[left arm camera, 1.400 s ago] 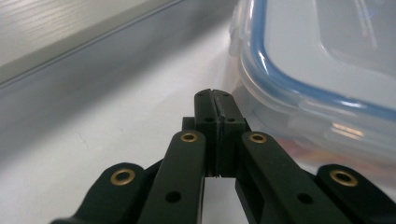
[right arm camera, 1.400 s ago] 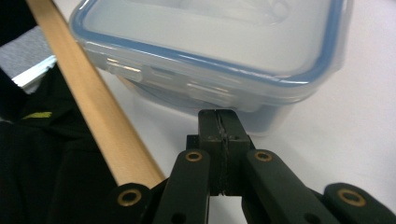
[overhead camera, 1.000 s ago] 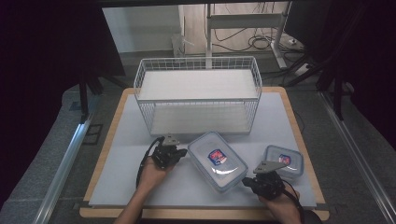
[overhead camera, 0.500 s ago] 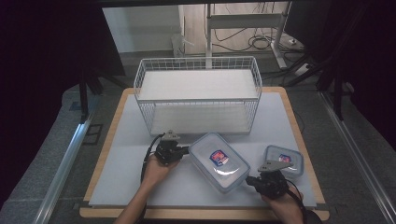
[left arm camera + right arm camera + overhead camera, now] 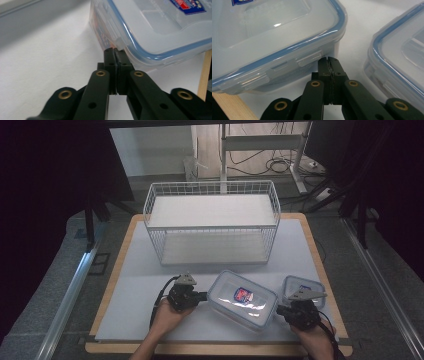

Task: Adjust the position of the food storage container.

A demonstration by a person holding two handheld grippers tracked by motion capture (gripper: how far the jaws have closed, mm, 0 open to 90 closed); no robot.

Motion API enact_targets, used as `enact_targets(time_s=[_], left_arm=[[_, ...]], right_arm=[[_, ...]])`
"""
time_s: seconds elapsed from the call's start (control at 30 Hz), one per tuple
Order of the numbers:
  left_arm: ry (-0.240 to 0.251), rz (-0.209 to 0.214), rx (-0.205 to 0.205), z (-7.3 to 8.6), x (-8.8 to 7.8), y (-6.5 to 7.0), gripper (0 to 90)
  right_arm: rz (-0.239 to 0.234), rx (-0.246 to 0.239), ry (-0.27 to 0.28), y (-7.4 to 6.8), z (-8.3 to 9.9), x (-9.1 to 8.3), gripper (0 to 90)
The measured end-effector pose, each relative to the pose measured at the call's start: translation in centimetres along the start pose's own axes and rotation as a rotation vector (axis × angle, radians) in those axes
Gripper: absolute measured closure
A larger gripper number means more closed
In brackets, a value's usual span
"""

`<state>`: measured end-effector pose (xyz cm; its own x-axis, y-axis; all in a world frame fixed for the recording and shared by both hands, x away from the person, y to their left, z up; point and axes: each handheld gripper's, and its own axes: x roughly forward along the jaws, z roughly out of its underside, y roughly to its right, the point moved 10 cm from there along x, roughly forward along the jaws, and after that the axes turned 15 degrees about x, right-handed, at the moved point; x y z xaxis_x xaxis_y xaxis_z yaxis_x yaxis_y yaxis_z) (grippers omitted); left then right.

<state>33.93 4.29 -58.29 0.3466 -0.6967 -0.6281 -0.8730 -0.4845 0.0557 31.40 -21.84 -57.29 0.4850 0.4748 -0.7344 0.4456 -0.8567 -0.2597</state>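
We see the large box lying low in the high view, just right of the middle, a clear plastic food container with a blue-edged lid and a small red and blue sticker on top. It sits flat on the white tabletop, turned at a slant to the near edge.

The left claw is pressed up against the box's left end, its jaws squeezed together with nothing between them. In the left gripper view, that claw has its tips right at the box, touching the wall just under a lid clasp at the middle of the frame. The person's left hand comes up from the bottom edge behind it.

Over to the lower right, the right claw sits at the box's near right corner, and it too is pinched tight and empty. In the right gripper view, we see the closed claw just below the box's side wall, near a clasp; whether the tips actually touch we cannot tell. The right hand fills the bottom right corner of the high view.

Just beside it, a small box of the same kind lies right of the large one, near but apart; it fills the right edge of the right gripper view.

Beyond both boxes, in the upper middle of the high view, a white wire basket stands on the tabletop, well apart from the claws.
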Motion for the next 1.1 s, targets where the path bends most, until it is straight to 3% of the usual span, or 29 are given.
enact_targets(time_s=[0.07,0.17,0.33,0.47,0.57,0.6,0.63,0.73,0.77,1.1], left_arm=[[-0.013,-0.044,0.01,-0.1,0.4,-0.8,82.7],[-0.015,-0.054,-0.003,-0.3,1.3,-1.4,84.4],[-0.015,-0.046,-0.01,-0.3,1.3,-1.1,89.6],[-0.046,-0.065,-0.018,0.9,-0.2,-0.7,89.7],[-0.013,-0.051,-0.078,1.8,-1.6,-0.1,89.7],[-0.013,-0.051,-0.078,1.8,-1.6,-0.1,89.7],[0.002,-0.051,-0.108,2.3,-2.7,0.3,89.6],[-0.004,-0.063,-0.11,2.9,-3.4,0.8,89.6],[-0.003,-0.07,-0.121,3.4,-3.9,1.2,89.6],[-0.011,-0.098,-0.129,4.8,-5.6,2.2,89.4]], right_arm=[[0.0,0.004,0.003,0.0,-0.1,-0.2,89.1],[-0.002,0.006,0.016,-0.2,-0.2,-0.4,89.1],[0.006,0.005,-0.002,-0.3,0.0,0.1,89.5],[0.012,-0.013,-0.012,-0.6,-0.9,1.3,89.6],[-0.01,-0.016,-0.017,-1.1,-1.5,2.1,89.6],[-0.011,-0.024,-0.016,-1.3,-1.7,2.4,89.5],[-0.015,-0.025,-0.024,-1.5,-1.9,2.7,89.6],[-0.025,-0.036,-0.027,-1.7,-2.2,3.1,89.6],[-0.013,-0.064,-0.026,-2.1,-2.8,3.9,89.6],[-0.009,-0.098,-0.04,-3.3,-4.9,6.4,89.6]])
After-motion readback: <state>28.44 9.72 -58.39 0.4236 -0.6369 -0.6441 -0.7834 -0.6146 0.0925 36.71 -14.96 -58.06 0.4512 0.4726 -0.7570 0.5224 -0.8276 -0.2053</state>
